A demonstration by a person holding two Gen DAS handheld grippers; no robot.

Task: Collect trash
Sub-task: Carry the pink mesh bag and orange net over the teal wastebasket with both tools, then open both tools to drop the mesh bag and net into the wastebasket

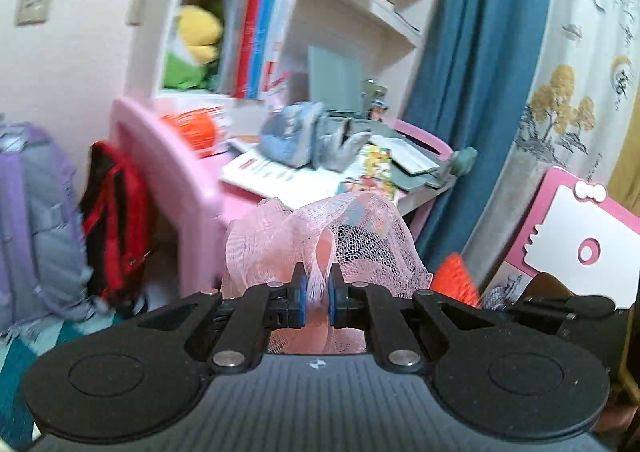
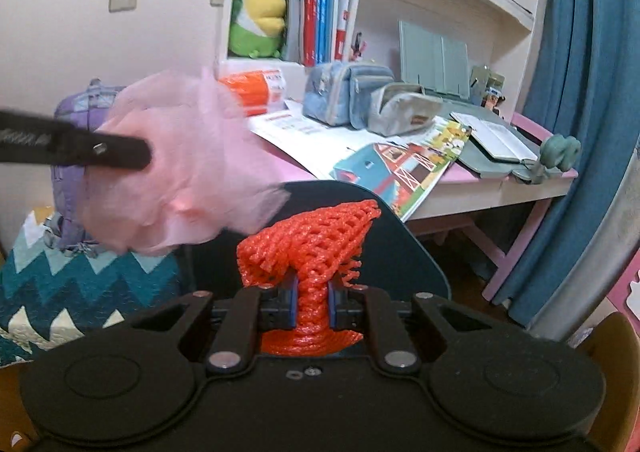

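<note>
Pink and orange netting against a pink, white and teal room

The mesh net (image 1: 320, 236) is pale pink, the foam fruit net (image 2: 316, 248) bright orange-red; the desk (image 2: 472, 175) is pink, the curtain (image 2: 592, 91) deep teal-blue, the blanket (image 2: 80, 292) teal with white zigzags (chevron rows), the backpack (image 1: 36, 219) lilac, the plush toy (image 2: 260, 23) yellow and green.

Motion is blurring the pink mesh (image 2: 180, 167) in the right wrist view, hiding the left gripper's (image 2: 148, 153) fingertips. The orange net (image 1: 456, 276) is showing only partly in the left view. Book titles are remaining unreadable.
</note>
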